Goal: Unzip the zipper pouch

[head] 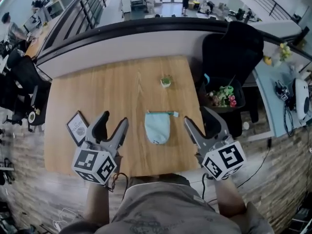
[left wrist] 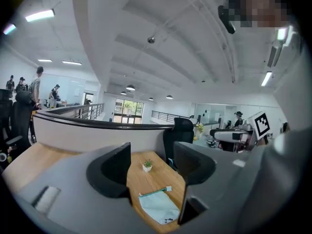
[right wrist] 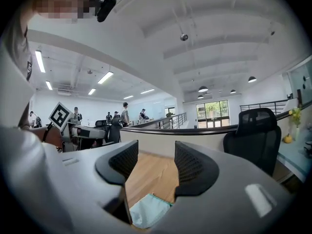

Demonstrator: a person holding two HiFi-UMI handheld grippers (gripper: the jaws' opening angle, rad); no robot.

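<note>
Fingers of left gripper (head: 114,119) and right gripper (head: 197,116) stand spread, empty, flanking the pale-blue soft fabric pouch (head: 157,126) flat on the wooden table (head: 122,87). Likely light, floppy: pin fabric, pinch its zipper tab (head: 174,114).

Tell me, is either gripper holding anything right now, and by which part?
Nothing is held. The left gripper and right gripper are both open; the zipper pouch lies on the table between them.

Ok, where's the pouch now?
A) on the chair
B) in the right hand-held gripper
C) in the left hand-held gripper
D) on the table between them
D: the pouch lies on the table, between the left hand-held gripper and right hand-held gripper, both open and empty.
</note>
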